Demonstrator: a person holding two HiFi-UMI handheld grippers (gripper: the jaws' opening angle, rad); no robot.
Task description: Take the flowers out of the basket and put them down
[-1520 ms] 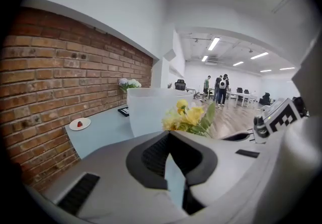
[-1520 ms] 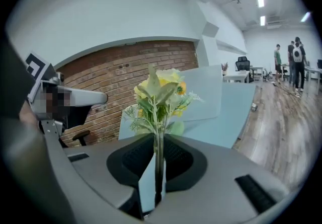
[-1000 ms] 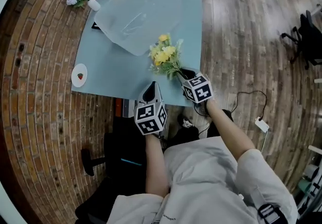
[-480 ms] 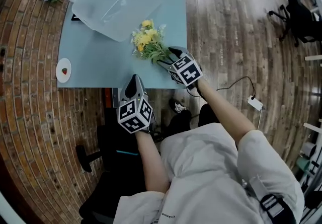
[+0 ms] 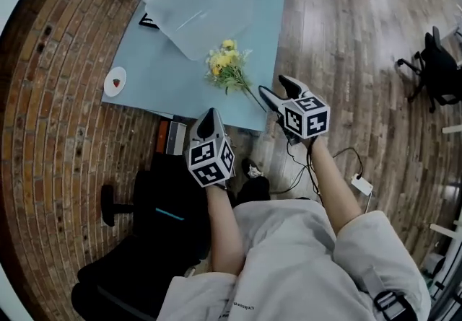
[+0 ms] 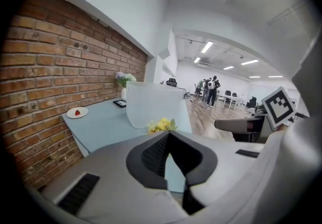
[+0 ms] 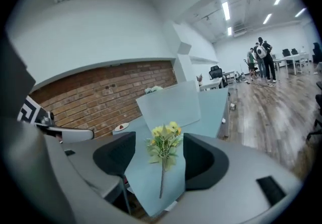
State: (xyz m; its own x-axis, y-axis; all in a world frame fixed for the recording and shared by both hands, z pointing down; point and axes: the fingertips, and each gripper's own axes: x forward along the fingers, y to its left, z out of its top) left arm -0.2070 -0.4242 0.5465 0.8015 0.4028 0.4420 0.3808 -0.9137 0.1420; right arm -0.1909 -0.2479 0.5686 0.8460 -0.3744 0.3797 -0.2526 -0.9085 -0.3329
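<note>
Right tool (image 5: 275, 86) is hovering released, its jaws standing wide after just opening, with nothing between the pads. Just ahead of it the yellow flowers (image 5: 225, 67) are lying flat on the tabletop (image 5: 162, 71), stem end pointing back at it. Farther ahead, the translucent basket (image 5: 206, 6) is sitting. Left tool (image 5: 208, 119) is hanging beside it, jaws clenched together on nothing.

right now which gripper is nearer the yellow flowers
Right. The right gripper, jaws just opened, empty, sits by the stem end of the yellow flowers; left gripper is farther back.
</note>
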